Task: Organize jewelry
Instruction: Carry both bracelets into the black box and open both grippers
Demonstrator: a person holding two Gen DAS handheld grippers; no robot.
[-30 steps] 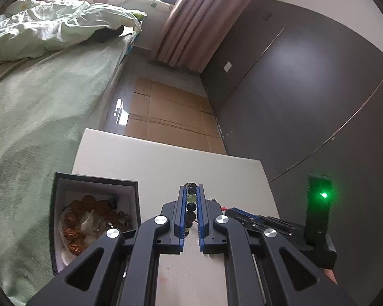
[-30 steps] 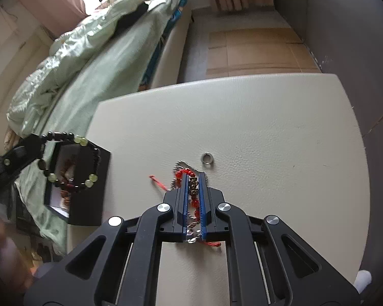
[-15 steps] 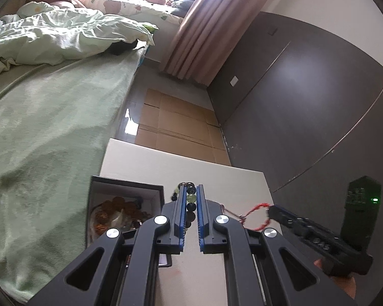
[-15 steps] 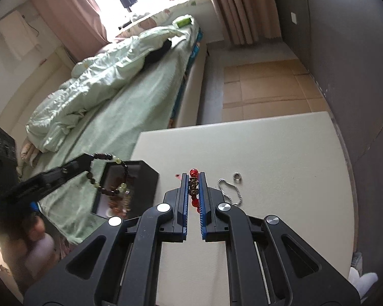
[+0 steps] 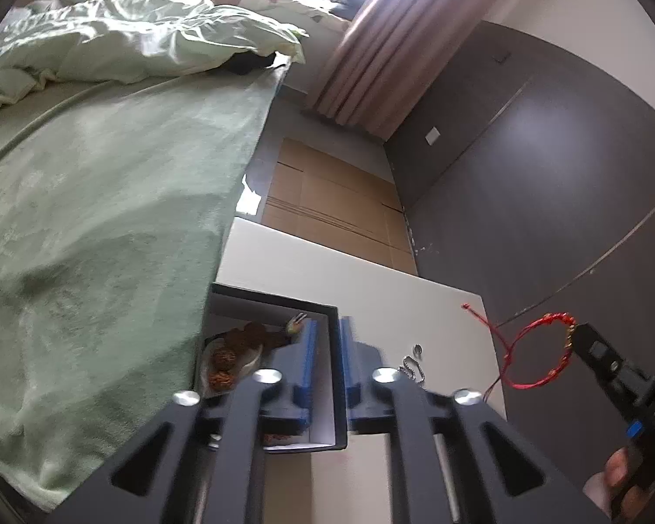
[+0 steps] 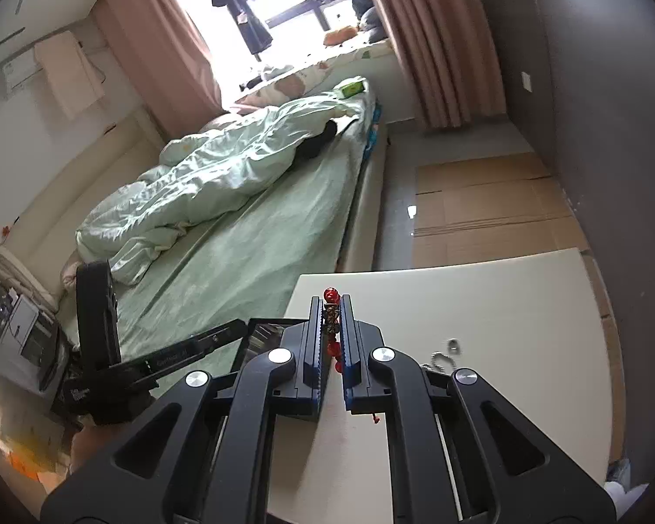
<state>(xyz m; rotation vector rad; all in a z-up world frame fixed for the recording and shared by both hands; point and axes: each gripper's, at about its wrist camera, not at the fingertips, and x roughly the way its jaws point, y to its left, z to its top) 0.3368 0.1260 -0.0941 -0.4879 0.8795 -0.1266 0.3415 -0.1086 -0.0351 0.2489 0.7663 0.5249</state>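
Left gripper (image 5: 326,362) low in frame, jaws opening, empty, over the black box (image 5: 284,305) on the surface (image 5: 397,305); right gripper (image 6: 332,332) jaws clamped narrow on red bracelet (image 6: 331,303)

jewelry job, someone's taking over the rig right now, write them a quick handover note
Left gripper: over the black jewelry box, jaws opening, nothing between them.
Right gripper: shut on the red string bracelet, lifted off the white table.
In the box: brown bead pieces plus a dark beaded bracelet by the left fingertips.
Still on the table: a silver chain and a small ring.
Done: beaded bracelet in the box.
Left: box the red bracelet, then the chain and ring.
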